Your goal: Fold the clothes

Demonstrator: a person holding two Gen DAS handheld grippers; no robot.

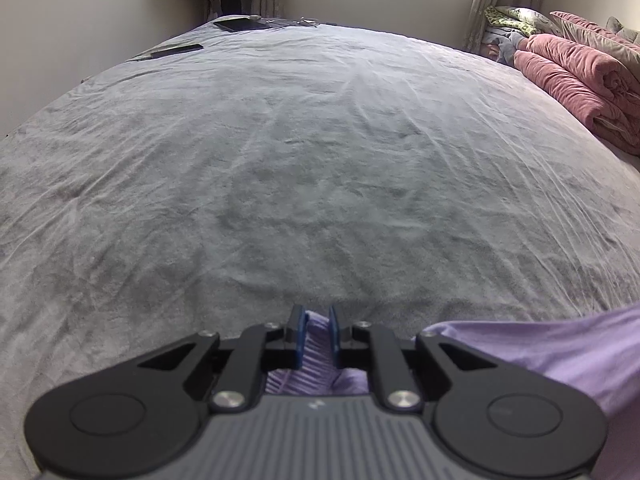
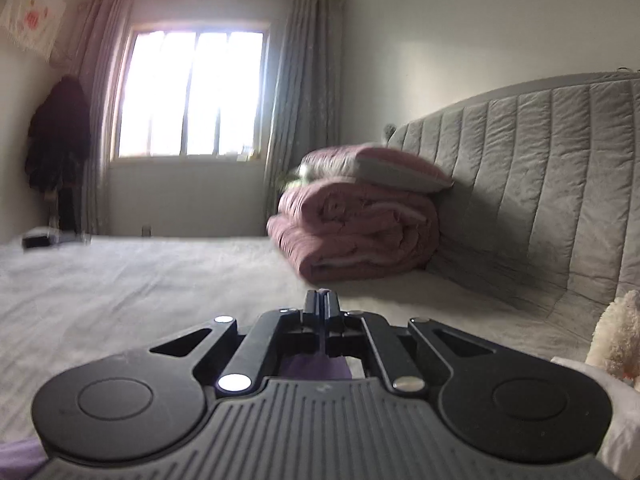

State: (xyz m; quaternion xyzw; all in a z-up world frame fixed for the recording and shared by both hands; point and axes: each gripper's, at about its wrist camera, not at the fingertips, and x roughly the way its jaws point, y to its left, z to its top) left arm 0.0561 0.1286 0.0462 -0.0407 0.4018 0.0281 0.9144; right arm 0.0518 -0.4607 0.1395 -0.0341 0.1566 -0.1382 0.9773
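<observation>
A light purple garment (image 1: 560,348) lies at the bottom right of the left wrist view. Its ribbed edge runs up between the blue pads (image 1: 297,328) of my left gripper (image 1: 316,314), which is shut on it low over the grey bed sheet (image 1: 304,152). In the right wrist view my right gripper (image 2: 323,294) is held above the bed with its jaws pressed together. The purple garment (image 2: 314,366) hangs just beneath the fingers, apparently pinched in them, and shows again at the bottom left corner.
A folded pink quilt (image 2: 356,232) with a pillow on top sits against the grey padded headboard (image 2: 540,184). Dark flat devices (image 1: 240,24) and cables lie at the bed's far edge. A cream plush toy (image 2: 616,336) sits on the right. A window (image 2: 192,92) and curtains are behind.
</observation>
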